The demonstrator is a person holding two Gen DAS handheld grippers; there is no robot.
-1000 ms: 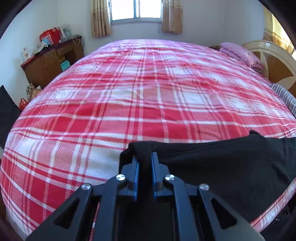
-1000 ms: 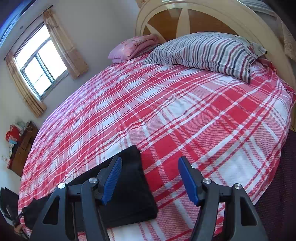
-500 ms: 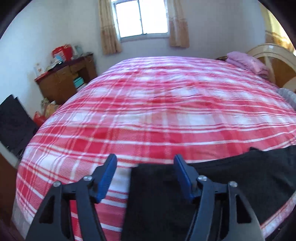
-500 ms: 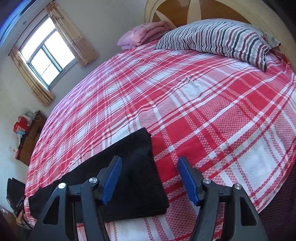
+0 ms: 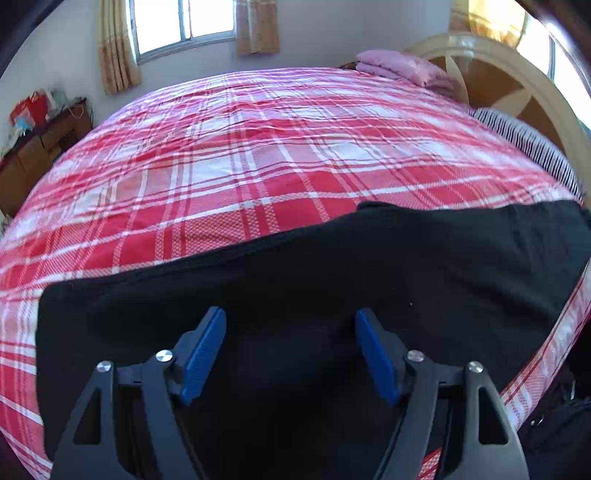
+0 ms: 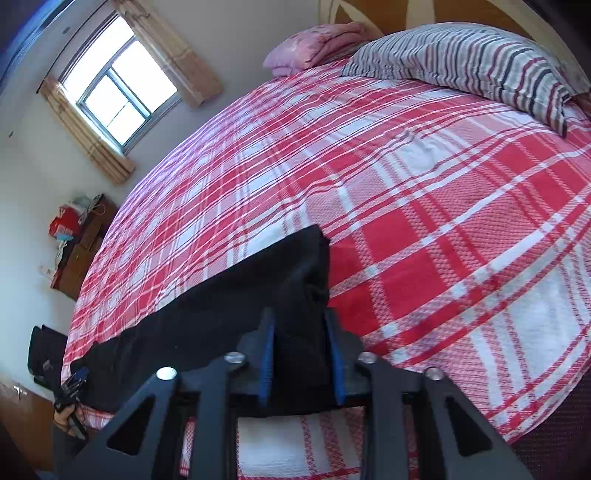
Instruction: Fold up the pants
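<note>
Black pants [image 5: 332,266] lie folded lengthwise in a long strip along the near edge of a red plaid bed [image 5: 258,147]. My left gripper [image 5: 291,332] is open and empty, its blue pads above the pants' middle. In the right wrist view the pants [image 6: 221,310] run from the lower left to one end near the centre. My right gripper [image 6: 301,328] has its jaws closed in on a raised fold of that end. The left gripper also shows far off in the right wrist view [image 6: 72,384], at the pants' other end.
A striped pillow [image 6: 480,70] and a folded pink blanket [image 6: 317,44] lie by the wooden headboard [image 5: 517,96]. A cluttered brown dresser [image 5: 40,144] stands by the wall under the window [image 5: 184,22]. A dark bag [image 6: 44,350] sits by the bed's foot.
My left gripper let go of the pants' end, opened, and moved over the pants' middle. My right gripper went from open to closed on the pants' other end.
</note>
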